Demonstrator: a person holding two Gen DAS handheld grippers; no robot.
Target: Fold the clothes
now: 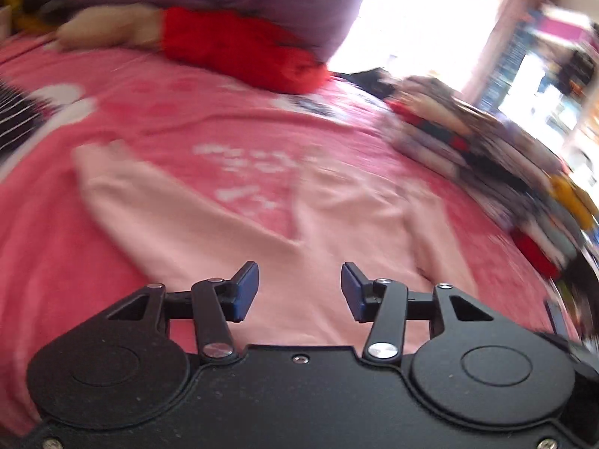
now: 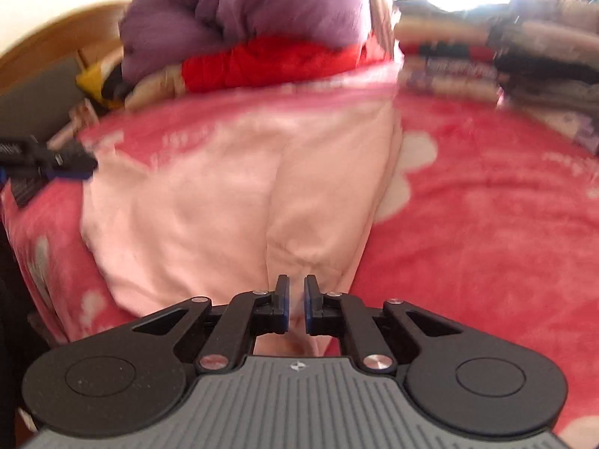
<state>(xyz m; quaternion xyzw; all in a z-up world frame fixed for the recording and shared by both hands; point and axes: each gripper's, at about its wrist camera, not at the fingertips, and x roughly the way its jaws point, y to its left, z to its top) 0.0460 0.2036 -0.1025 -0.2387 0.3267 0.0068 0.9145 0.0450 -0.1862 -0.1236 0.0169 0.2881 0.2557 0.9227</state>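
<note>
A pale pink garment [image 2: 232,202] lies spread on the bed's red blanket [image 2: 486,224], mid-fold. The right gripper [image 2: 296,305] pinches its near edge, jaws nearly together; the left gripper [image 1: 299,290] hovers above it, jaws spread. Next, the left likely needs a grip on an edge.

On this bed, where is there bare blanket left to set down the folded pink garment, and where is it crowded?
Bare blanket lies right of the pink garment, in front of the folded stacks. A narrower strip runs between garment and red pillow. The head end is crowded: purple bedding, red pillow, stacks. The right gripper looks nearly shut on the garment's edge; the left gripper is open.
</note>
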